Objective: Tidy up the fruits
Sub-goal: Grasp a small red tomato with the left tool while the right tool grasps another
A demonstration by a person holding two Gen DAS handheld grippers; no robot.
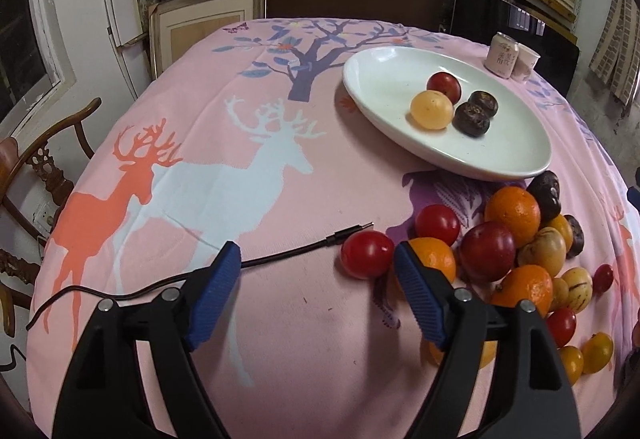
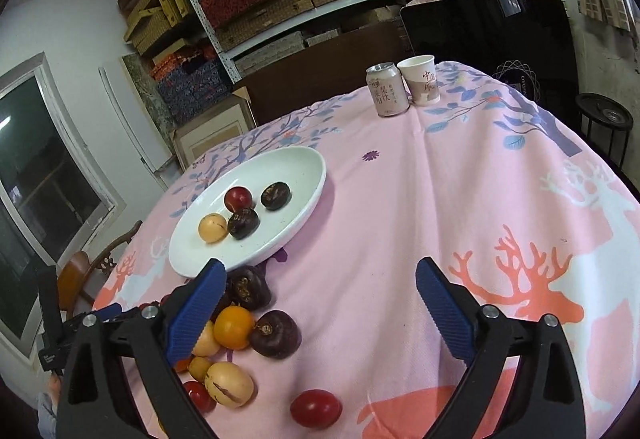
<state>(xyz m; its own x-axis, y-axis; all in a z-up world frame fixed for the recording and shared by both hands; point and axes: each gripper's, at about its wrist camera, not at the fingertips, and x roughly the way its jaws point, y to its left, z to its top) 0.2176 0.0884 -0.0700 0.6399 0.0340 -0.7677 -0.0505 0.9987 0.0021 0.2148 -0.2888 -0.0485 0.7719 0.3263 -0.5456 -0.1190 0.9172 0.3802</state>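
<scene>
Pink tablecloth [image 1: 280,319] — both grippers' fingers [image 2: 444,303] apart

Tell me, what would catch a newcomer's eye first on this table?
Probably the heap of loose fruit, oranges, red and dark ones, piled on the pink deer-print tablecloth just below the white oval plate. The plate already holds four fruits. At the table's far edge stand a drink can and a paper cup, side by side.
</scene>
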